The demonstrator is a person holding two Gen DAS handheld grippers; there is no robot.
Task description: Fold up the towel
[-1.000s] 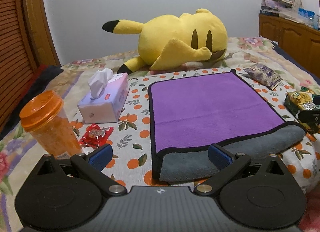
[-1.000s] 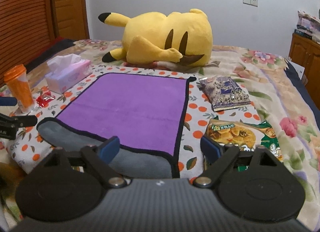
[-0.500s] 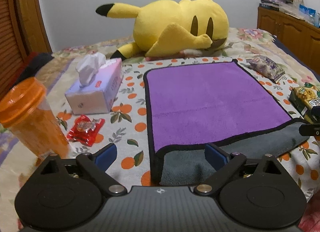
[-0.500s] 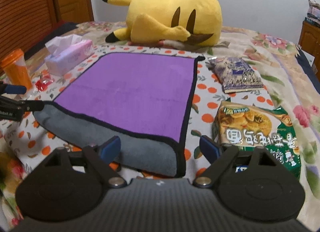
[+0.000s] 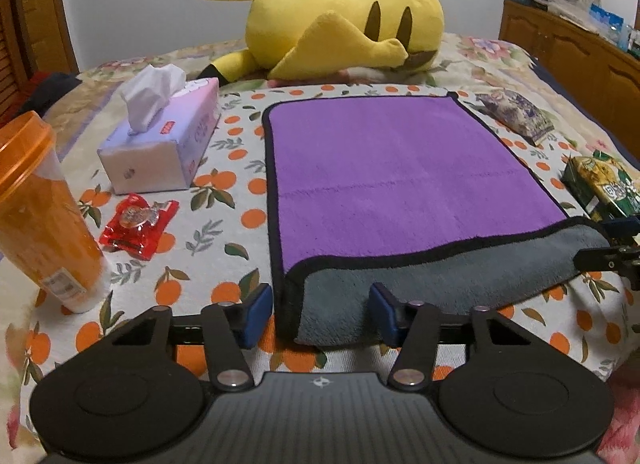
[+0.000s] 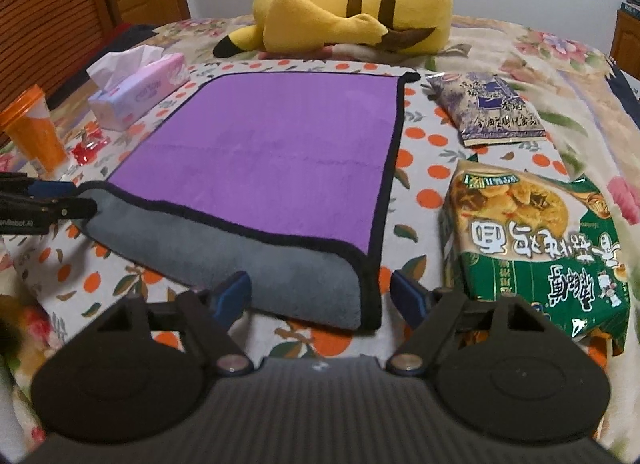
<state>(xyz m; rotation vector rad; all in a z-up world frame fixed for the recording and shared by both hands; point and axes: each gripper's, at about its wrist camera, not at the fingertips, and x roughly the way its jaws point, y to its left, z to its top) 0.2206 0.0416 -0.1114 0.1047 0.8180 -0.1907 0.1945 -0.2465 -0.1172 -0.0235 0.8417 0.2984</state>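
A purple towel point(image 5: 392, 167) with black trim lies flat on the bed; its near edge is turned up and shows the grey underside point(image 5: 440, 280). It also shows in the right wrist view point(image 6: 272, 151). My left gripper point(image 5: 320, 314) is open, its blue pads straddling the towel's near left corner. My right gripper point(image 6: 320, 298) is open, its pads straddling the near right corner. The right gripper's fingers point(image 5: 612, 240) show at the right edge of the left wrist view, and the left gripper's fingers point(image 6: 48, 199) show at the left edge of the right wrist view.
A yellow plush toy point(image 5: 340, 23) lies behind the towel. A tissue box point(image 5: 168, 143), an orange tumbler point(image 5: 40, 215) and a red wrapper point(image 5: 136, 219) sit to the left. A purple snack bag point(image 6: 488, 107) and a green noodle pack point(image 6: 532, 240) lie to the right.
Both grippers have moved forward and down to the towel's near corners. Each now has its open pads on either side of a corner.
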